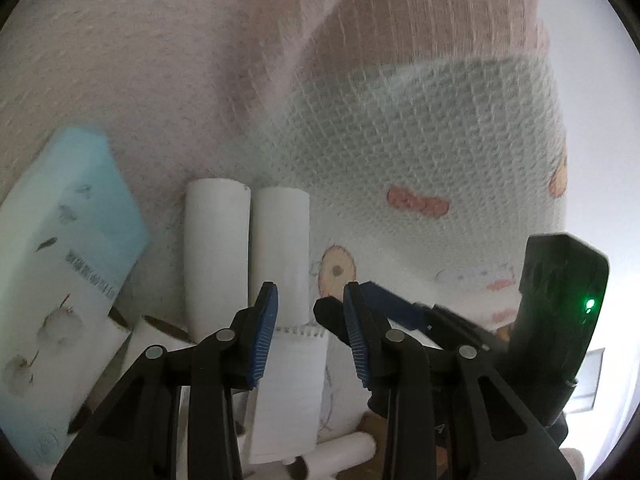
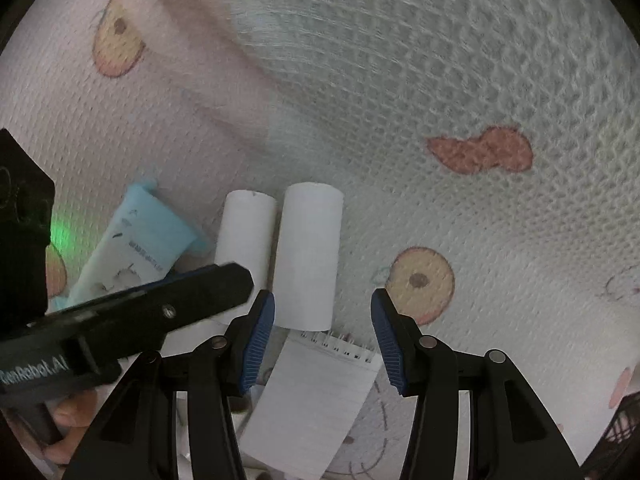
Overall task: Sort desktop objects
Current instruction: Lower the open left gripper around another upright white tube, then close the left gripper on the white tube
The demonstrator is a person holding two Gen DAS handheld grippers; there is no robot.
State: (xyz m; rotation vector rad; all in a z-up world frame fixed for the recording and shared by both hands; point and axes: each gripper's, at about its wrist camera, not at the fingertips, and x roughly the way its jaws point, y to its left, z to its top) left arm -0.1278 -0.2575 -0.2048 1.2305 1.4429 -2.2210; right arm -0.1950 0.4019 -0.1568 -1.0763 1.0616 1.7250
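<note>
The things lie on a soft blanket (image 2: 460, 92) with cartoon prints on it. The blanket is pink on one side and pale green on the other.

Two white rolls (image 2: 280, 256) lie side by side and touch each other. To their left lies a blue and white pack (image 2: 140, 240), tilted. Just below the rolls lies a small spiral notepad (image 2: 316, 396) with lined paper. Its wire edge is just beside the end of the right-hand roll.

To the right of the rolls the blanket is bare, with lots of room. To the left it is crowded.

The right claw (image 2: 322, 340) points down at the notepad. Its blue pads stand apart and press on nothing. The top of the notepad lies between them, lower down.

The left claw (image 1: 310, 332) is also open, with nothing gripped. In its own view, the notepad (image 1: 292, 392) and the end of one roll (image 1: 280, 252) show in the gap between its fingers. More white tubes (image 1: 160, 332) lie to its left, next to the pack (image 1: 60, 260).

The two claws are very close. The right claw's tip pokes in just beside the left claw's right finger.
</note>
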